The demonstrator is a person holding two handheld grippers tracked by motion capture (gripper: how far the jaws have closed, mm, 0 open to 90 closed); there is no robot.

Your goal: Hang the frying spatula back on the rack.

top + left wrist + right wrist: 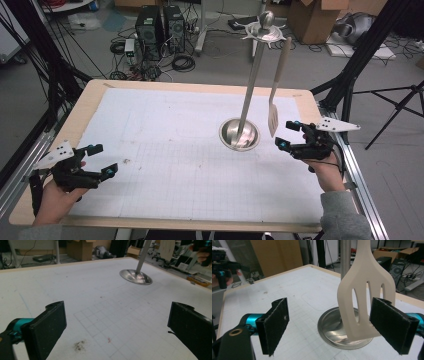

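Right gripper (329,325) spreading jaws around hanging spatula (367,300) at stand's (240,135) three o'clock, readying a pinch; left gripper (97,160) idling open.

Both black grippers carry teal joints, flat padded jaws, white three-cornered plates; grey sleeves.

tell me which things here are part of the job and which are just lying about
Part of the job:
- spatula, hanging from the stand
- stand, its round base on the table
- right gripper, open beside the spatula blade
- left gripper, open, far off at the table's left

Just lying about:
- computer towers on the floor
- cardboard boxes
- cables
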